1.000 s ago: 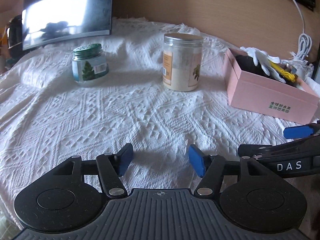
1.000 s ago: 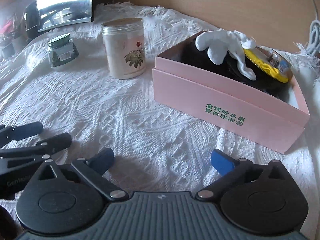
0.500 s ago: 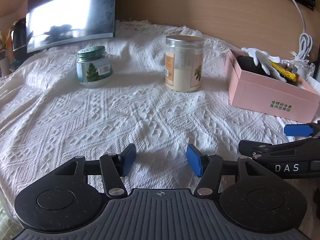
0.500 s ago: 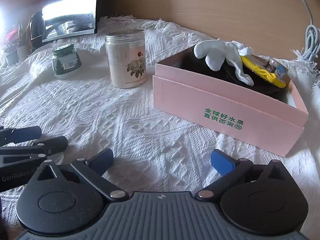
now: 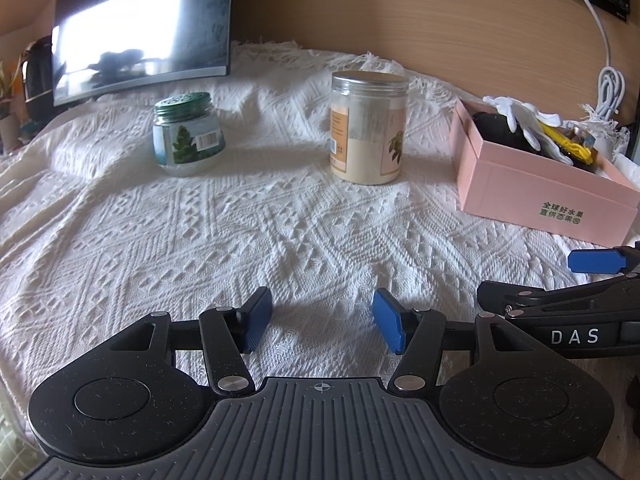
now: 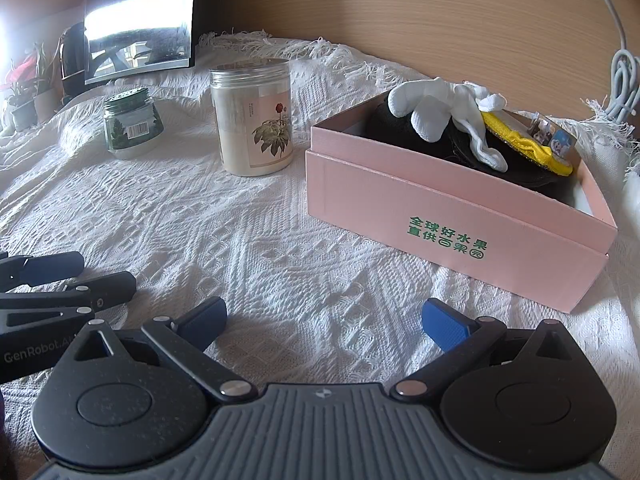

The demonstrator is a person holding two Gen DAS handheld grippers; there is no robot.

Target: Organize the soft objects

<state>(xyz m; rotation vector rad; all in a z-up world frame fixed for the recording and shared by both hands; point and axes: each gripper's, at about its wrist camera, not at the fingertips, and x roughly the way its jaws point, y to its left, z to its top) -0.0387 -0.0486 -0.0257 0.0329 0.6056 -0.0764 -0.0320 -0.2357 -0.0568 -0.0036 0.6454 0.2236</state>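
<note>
A pink box [image 6: 448,216] stands on the white knitted cloth at the right; it also shows in the left wrist view [image 5: 536,192]. In it lie a white glove [image 6: 444,112], a black soft item [image 6: 452,144] and a yellow-edged cloth [image 6: 520,144]. My right gripper [image 6: 324,320] is open and empty, low over the cloth in front of the box. My left gripper [image 5: 320,316] is open and empty, to the left of the right one, over bare cloth.
A tall jar of pale powder [image 5: 368,128] and a short green-lidded jar [image 5: 186,134] stand behind on the cloth. A dark monitor [image 5: 140,28] leans at the back left. A white cable [image 5: 608,80] hangs on the wooden wall at the right.
Both grippers have drawn back slightly and tilted up; the jars and box sit a little lower and farther in view. Both stay open. Nothing was taken or let go.
</note>
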